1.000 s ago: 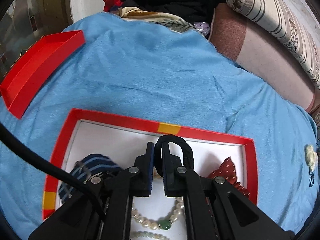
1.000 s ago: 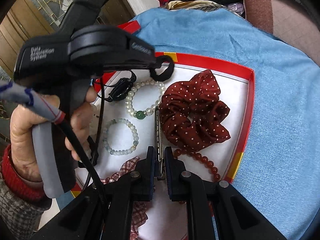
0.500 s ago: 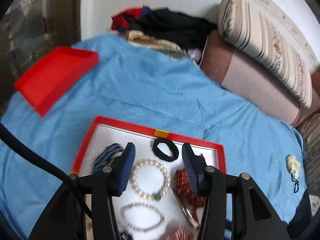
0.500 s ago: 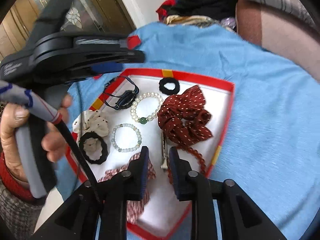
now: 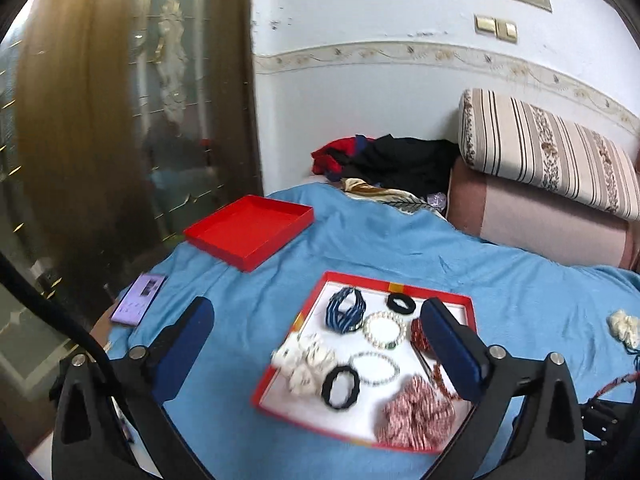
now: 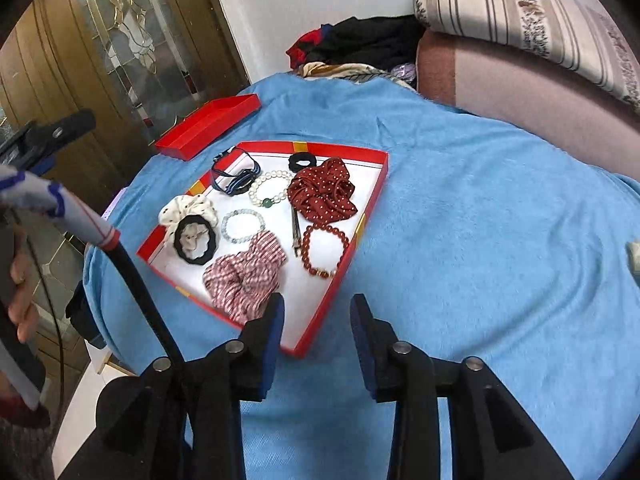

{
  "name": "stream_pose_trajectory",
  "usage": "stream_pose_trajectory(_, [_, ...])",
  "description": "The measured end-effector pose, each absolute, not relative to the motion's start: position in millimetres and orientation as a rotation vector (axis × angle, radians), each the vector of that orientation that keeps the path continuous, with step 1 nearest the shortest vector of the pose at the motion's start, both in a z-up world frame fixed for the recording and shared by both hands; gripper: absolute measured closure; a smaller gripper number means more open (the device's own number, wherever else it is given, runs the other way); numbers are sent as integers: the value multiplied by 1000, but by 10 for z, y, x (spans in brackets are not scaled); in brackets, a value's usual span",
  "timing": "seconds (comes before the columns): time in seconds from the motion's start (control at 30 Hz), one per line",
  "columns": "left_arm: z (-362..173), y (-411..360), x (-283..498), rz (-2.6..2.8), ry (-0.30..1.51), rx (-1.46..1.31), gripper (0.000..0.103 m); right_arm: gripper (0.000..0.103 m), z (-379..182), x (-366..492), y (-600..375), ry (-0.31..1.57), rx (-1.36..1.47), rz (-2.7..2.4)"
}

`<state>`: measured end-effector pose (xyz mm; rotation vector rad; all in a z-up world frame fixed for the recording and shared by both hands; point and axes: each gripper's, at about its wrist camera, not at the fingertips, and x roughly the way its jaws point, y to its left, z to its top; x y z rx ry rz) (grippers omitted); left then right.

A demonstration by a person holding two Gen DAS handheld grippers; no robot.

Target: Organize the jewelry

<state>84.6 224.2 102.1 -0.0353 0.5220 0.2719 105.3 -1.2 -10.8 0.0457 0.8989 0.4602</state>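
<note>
A red-rimmed white tray (image 6: 370, 196) lies on the blue blanket and also shows in the left wrist view (image 5: 316, 298). In it lie a pearl bracelet (image 6: 269, 189), a pale bead bracelet (image 6: 243, 226), a red bead bracelet (image 6: 323, 250), a dark red dotted scrunchie (image 6: 322, 191), a checked scrunchie (image 6: 244, 280), black hair ties (image 6: 302, 160), a white dotted scrunchie (image 6: 188, 210) and a metal hair clip (image 6: 296, 230). My left gripper (image 5: 316, 312) is wide open and empty, high above the tray. My right gripper (image 6: 318, 306) is open and empty, above the tray's near corner.
A red box lid (image 5: 250, 230) lies on the blanket at the far left, also in the right wrist view (image 6: 208, 126). A phone (image 5: 138, 300) lies near the left edge. A small white scrunchie (image 5: 624, 326) sits at the right. Clothes (image 6: 360, 44) and a striped cushion (image 5: 548, 152) lie behind.
Both grippers have opened and pulled up and back from the tray. The left one let go of the black hair tie, the right one of the metal clip; both now lie in the tray.
</note>
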Motion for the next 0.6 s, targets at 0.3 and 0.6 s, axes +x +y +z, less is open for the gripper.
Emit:
stream_pose_trajectory(0.3, [1000,2035,199,334,532,24,0,55,-82,631,64,874,13,403])
stream_pose_trajectory(0.6, [831,1983,-97,355,559,-28,0,40,-88,490,78,858,2,322])
